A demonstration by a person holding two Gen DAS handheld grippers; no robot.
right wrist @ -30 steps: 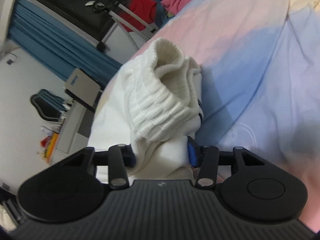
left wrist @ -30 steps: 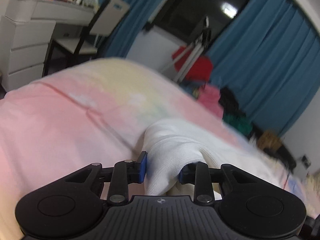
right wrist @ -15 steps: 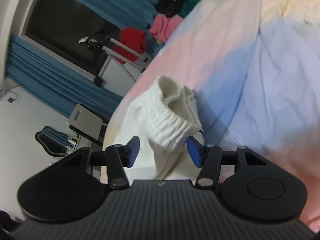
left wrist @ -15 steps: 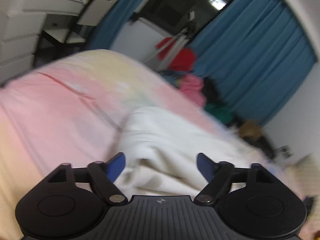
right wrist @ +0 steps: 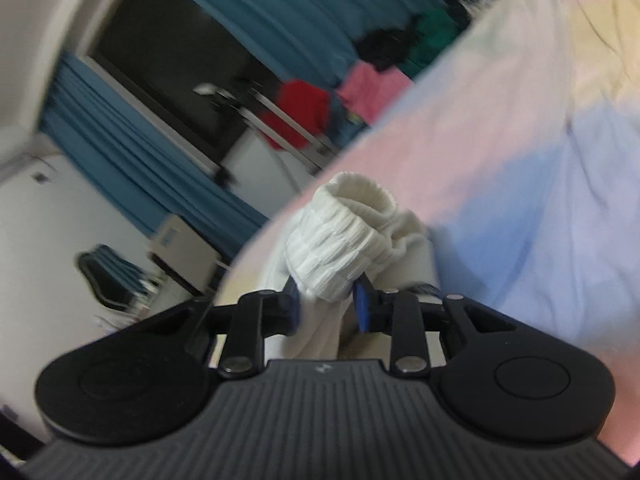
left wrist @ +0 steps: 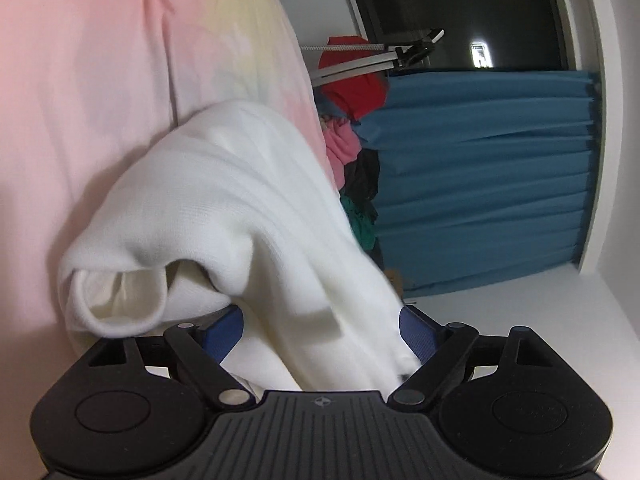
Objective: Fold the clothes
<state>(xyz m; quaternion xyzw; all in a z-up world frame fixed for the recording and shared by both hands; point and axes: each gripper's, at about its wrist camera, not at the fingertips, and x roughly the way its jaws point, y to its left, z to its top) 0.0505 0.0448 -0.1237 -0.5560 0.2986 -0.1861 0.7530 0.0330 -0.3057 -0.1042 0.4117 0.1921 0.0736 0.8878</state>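
A white knit garment [left wrist: 240,208] lies bunched on the pastel bedspread [left wrist: 80,80]. My left gripper [left wrist: 322,332] is open wide. The cloth drapes loosely between its blue pads [left wrist: 228,328], and a rolled edge [left wrist: 120,300] hangs at the left. In the right wrist view, the garment's ribbed cuff [right wrist: 340,240] stands up off the bedspread [right wrist: 520,168]. My right gripper [right wrist: 327,304] has its jaws closing on that cuff, which is pinched narrow between the two pads. This view is blurred.
Past the bed's far edge is a pile of red, pink, black and green clothes [left wrist: 352,132], with a metal stand [left wrist: 376,64] over it. Behind them are blue curtains [left wrist: 480,184] and a dark window [left wrist: 460,12]. A chair [right wrist: 184,244] stands by the bed.
The left jaws have opened wide and let go of the white cloth, and that gripper has rolled and sunk. The right jaws have narrowed onto the ribbed cuff and lifted it a little.
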